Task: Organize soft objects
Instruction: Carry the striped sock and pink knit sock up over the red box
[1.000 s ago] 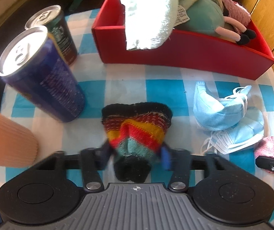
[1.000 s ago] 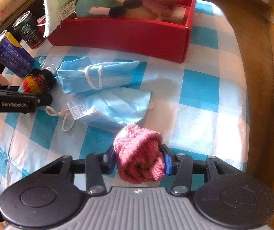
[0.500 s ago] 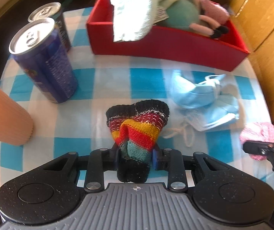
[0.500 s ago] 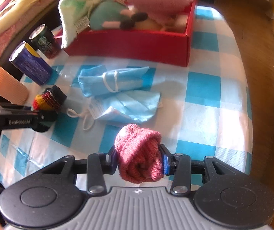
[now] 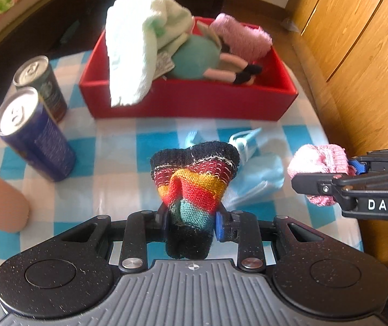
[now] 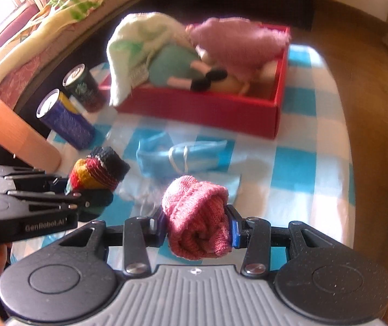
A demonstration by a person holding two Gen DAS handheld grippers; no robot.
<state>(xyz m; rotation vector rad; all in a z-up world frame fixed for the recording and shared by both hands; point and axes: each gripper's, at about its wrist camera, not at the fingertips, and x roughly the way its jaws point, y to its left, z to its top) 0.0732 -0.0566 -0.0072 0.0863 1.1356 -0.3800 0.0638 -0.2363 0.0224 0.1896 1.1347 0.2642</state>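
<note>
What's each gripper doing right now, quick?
Left gripper: shut on the striped knit sock.
Right gripper: shut on the pink knit sock.

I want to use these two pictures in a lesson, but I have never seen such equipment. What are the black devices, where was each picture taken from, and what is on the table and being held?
These are hand-held grippers, one in each of a person's hands, with no robot arm. Each carries a wide-angle camera looking forward along its two fingers, so each picture shows its own gripper at the bottom.

In the left camera's picture, the left gripper is shut on a striped knitted sock. In the right camera's picture, the right gripper is shut on a pink knitted sock.

On the checked tablecloth stand a red box holding a pale towel and soft toys, two drink cans, and blue face masks lying flat.
</note>
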